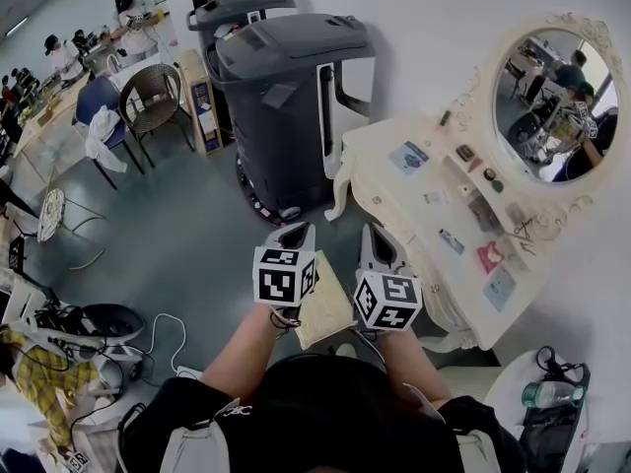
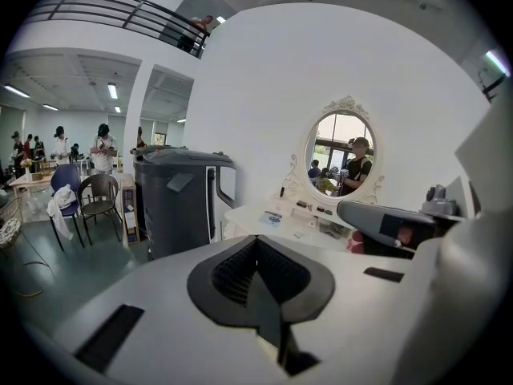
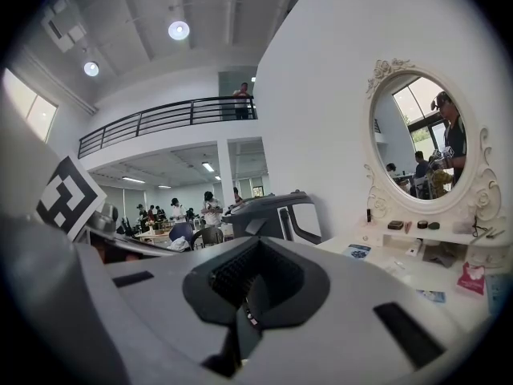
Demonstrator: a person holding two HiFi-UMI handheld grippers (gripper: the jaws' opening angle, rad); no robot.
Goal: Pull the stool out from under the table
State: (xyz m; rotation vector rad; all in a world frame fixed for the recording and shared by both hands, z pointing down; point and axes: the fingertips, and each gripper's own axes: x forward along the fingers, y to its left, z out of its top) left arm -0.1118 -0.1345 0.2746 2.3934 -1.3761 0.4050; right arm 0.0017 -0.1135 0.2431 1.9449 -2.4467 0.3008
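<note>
At the near centre, left gripper [image 1: 294, 235] [image 2: 256, 247]: jaws clenched together, nothing between them.
Right gripper [image 1: 379, 244] [image 3: 255, 251]: just right of the left one, jaws pressed together, empty.
Stool [image 1: 323, 311]: patterned cream seat showing between and below both grippers, just left of the table's front edge; the rest is hidden.
Dressing table [image 1: 389, 180]: white, at right, small items on top.
Oval mirror [image 1: 552, 101]: at the table's right side.
Grey machine [image 1: 286, 87]: far, left of the table.

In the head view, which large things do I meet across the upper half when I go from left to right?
dark wicker chair → grey machine → white dressing table → oval mirror
</note>
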